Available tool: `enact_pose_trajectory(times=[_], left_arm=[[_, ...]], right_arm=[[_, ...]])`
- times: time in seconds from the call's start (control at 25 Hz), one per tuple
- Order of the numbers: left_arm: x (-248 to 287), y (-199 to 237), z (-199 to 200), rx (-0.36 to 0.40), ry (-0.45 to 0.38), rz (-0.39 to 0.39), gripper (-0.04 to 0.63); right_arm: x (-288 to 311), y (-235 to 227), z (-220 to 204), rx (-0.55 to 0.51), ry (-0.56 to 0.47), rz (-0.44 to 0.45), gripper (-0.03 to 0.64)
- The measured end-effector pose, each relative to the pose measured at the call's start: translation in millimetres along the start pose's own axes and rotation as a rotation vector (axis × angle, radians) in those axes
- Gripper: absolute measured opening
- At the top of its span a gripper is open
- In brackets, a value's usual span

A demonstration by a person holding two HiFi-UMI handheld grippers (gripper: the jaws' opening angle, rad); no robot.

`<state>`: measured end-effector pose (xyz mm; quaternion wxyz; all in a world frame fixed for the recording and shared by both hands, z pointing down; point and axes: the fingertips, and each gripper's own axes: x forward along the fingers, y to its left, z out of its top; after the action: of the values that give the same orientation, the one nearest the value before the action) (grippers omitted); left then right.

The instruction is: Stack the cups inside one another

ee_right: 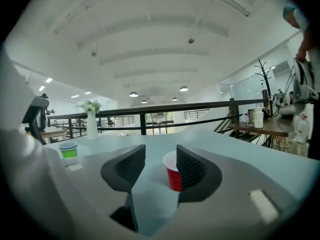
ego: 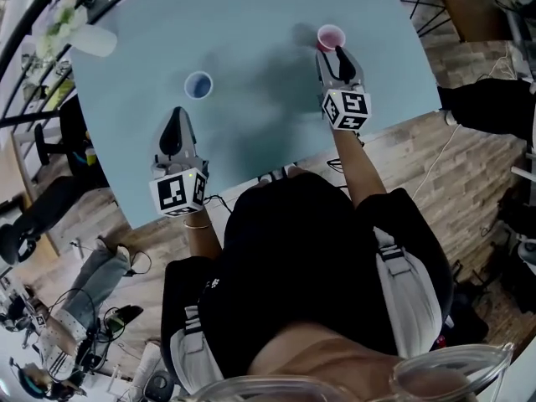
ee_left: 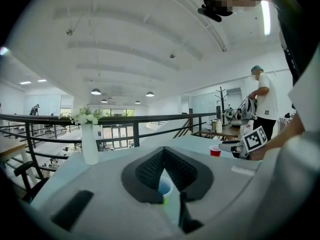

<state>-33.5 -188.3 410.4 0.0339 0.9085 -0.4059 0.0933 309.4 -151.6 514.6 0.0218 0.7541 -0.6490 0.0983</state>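
Your right claw (ee_right: 161,156) is at the red cup (ee_right: 172,176), at about 1 o'clock from you on the tabletop (ego: 251,23). Its jaws stand apart with the cup upright between them. The cup sits off-centre, close against the 3 o'clock jaw, and nothing presses on it from the 9 o'clock side, so this is not yet a grip.

Your left claw (ee_left: 163,156) has its jaws together and empty. It is aimed at the green cup (ego: 198,85), which stands upright with its mouth open at about 11 o'clock from you, just beyond the tips and apart from them. The two cups are well apart. A vase of flowers (ego: 84,36) stands at the far 10 o'clock corner, out of the way.

You look to be at the pick-up of the first cup, and no stacking is done yet.

- **Grip:** shift the right claw a little toward 3 o'clock so the red cup centres, then close gently so the thin wall does not buckle or skid.
- **Carry:** lift it clear, take it toward 9 o'clock and lower it straight into the green cup.
- **Steady:** the left claw may need to open and hold the green cup.
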Motion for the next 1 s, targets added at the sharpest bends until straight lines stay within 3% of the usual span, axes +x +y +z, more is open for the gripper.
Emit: enact_pose_trajectory(times=[0.28,0.44,0.72,1.0], left_arm=[[4.9,-6.1,-1.9,-0.002,0.022,0.015,-0.006],[4.0,-3.3,-3.1,0.007,0.033,0.032,-0.006],[-0.2,9.6,-5.7,0.003,0.049,0.075,-0.006],[-3.3,15.8,-8.1,0.001,0.050,0.092,-0.006]], right_arm=[[18.9,-34.4,-32.6,0.053,0.078,-0.075,0.361],[29.6,-45.2,-49.4,0.079,0.123,-0.095,0.419],[43.4,-48.0,-62.3,0.072,0.171,-0.115,0.428],[45.0,-48.4,-65.5,0.049,0.194,-0.126,0.387]])
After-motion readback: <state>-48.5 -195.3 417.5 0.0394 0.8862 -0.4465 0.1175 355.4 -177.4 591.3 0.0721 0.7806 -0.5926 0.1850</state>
